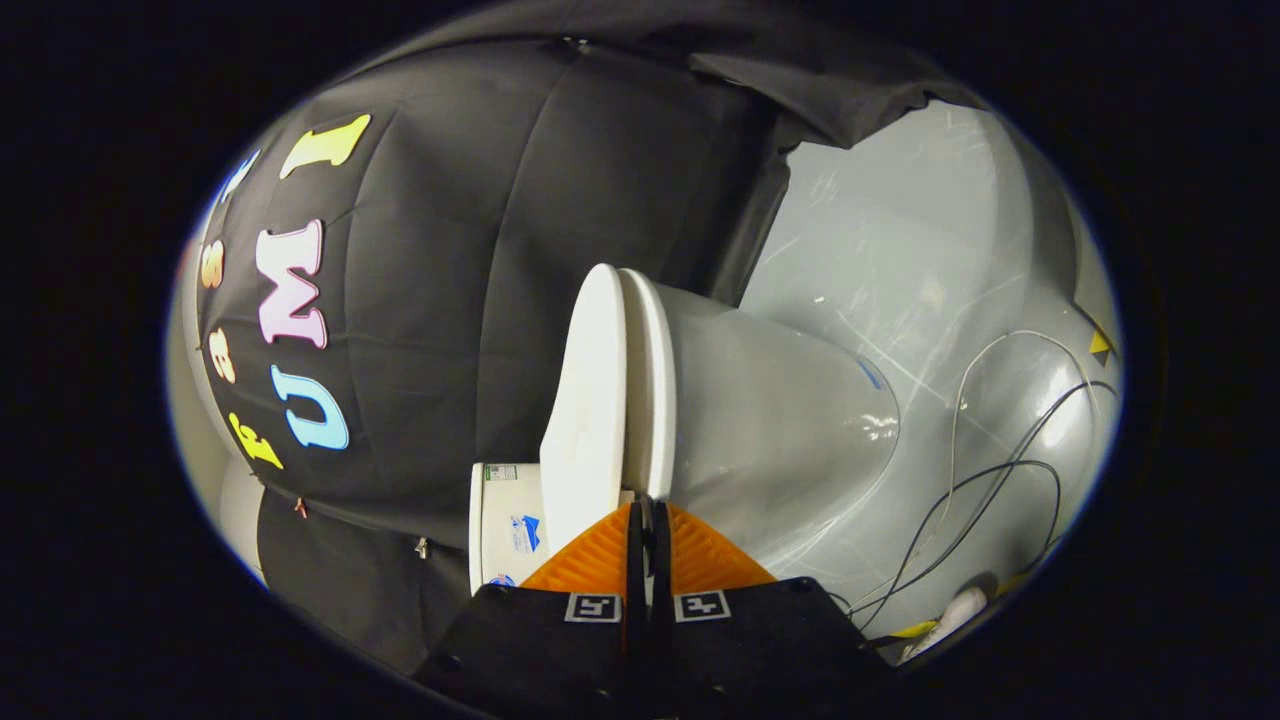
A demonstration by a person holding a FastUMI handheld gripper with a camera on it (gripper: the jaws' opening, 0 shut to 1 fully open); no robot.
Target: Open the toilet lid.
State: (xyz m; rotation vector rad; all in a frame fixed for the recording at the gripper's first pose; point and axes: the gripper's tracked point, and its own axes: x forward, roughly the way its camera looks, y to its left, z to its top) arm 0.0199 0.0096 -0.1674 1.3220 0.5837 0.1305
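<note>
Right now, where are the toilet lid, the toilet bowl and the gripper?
toilet lid (585, 400): gripper view, on its flat outer face.
toilet bowl (770, 420): gripper view, on its outer wall.
gripper (648, 515): gripper view, between the closed fingertips at the lid's edge.

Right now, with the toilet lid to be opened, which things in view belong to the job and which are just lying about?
Part of the job:
toilet lid, down against the seat
toilet bowl
gripper, fingers closed together at the lid's edge

Lying about:
cables on the floor
white tank with stickers behind the lid
</note>
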